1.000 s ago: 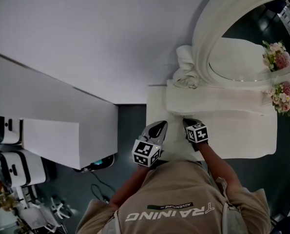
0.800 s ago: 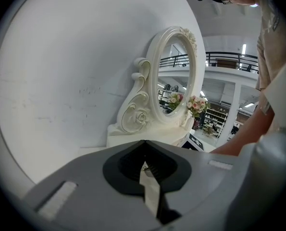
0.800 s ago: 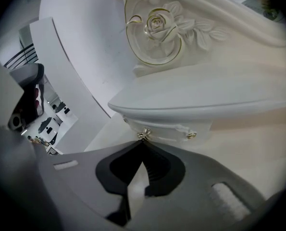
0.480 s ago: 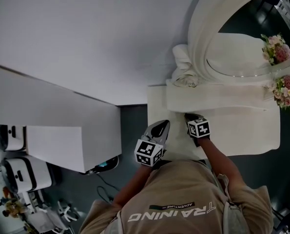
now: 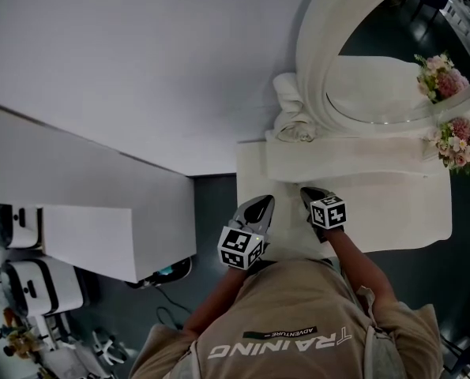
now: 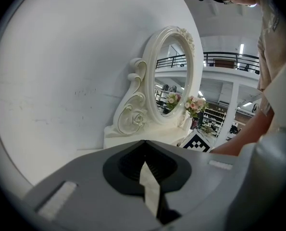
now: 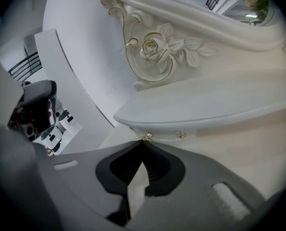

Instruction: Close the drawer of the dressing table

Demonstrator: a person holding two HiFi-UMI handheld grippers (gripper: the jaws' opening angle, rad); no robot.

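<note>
The white dressing table (image 5: 392,212) stands against the wall, with an oval mirror (image 5: 377,85) over a raised shelf (image 7: 205,105). Under that shelf sits a small drawer front (image 7: 164,136) with two brass knobs, one (image 7: 146,136) on the left and one (image 7: 181,135) on the right. My right gripper (image 7: 143,141) is shut and empty, its tips right at the left knob; in the head view the right gripper (image 5: 306,191) lies on the tabletop at the shelf's front. My left gripper (image 5: 264,201) hovers at the table's left front corner, shut with nothing held; the left gripper (image 6: 143,141) faces the mirror.
Pink and white flowers (image 5: 456,140) stand at the table's right end. A low white counter (image 5: 84,212) runs to the left, across a strip of dark floor (image 5: 215,204). White devices (image 5: 21,283) and cables lie on the floor at far left. The white wall (image 5: 156,61) backs the table.
The head view has shifted a little, so the mirror and table sit slightly left. Both grippers stay shut in much the same places, the right one at the shelf front.
</note>
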